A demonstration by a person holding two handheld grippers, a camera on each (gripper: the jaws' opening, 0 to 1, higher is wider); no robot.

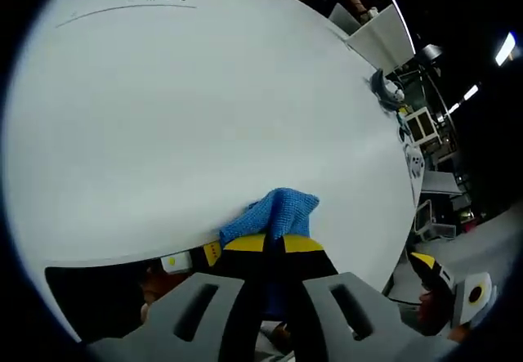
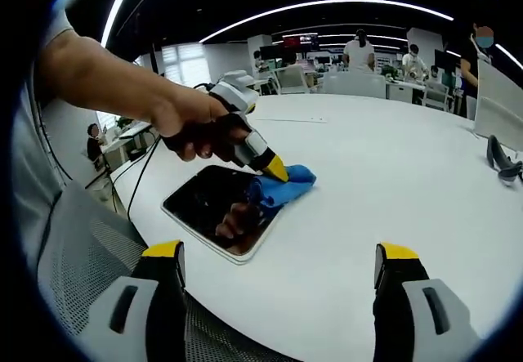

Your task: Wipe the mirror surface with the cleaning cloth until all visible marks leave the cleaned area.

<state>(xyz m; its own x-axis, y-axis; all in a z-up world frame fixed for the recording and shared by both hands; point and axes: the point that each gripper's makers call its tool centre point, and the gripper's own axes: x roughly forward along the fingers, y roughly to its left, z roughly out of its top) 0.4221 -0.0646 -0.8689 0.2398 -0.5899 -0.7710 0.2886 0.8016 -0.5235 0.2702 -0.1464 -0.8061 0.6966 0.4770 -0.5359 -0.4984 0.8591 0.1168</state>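
A dark rectangular mirror (image 2: 214, 205) lies flat on the round white table (image 2: 392, 182), near its edge. A person's hand holds my left gripper (image 2: 276, 168) down at the mirror's far right corner, shut on a blue cleaning cloth (image 2: 288, 184) that rests partly on the glass. In the left gripper view the cloth (image 1: 278, 211) bunches out past the yellow tips of my left gripper (image 1: 274, 243), and the mirror (image 1: 90, 297) shows dark at the lower left. My right gripper (image 2: 282, 256) hangs open over the table edge, short of the mirror, with nothing between its yellow-tipped fingers (image 2: 399, 256).
A grey mesh chair (image 2: 73, 256) stands at the table's near edge on the left. A small black object (image 2: 500, 162) lies at the table's right side, beside a white panel (image 2: 498, 100). Desks and people fill the office behind. A faint line (image 1: 131, 6) marks the table's far part.
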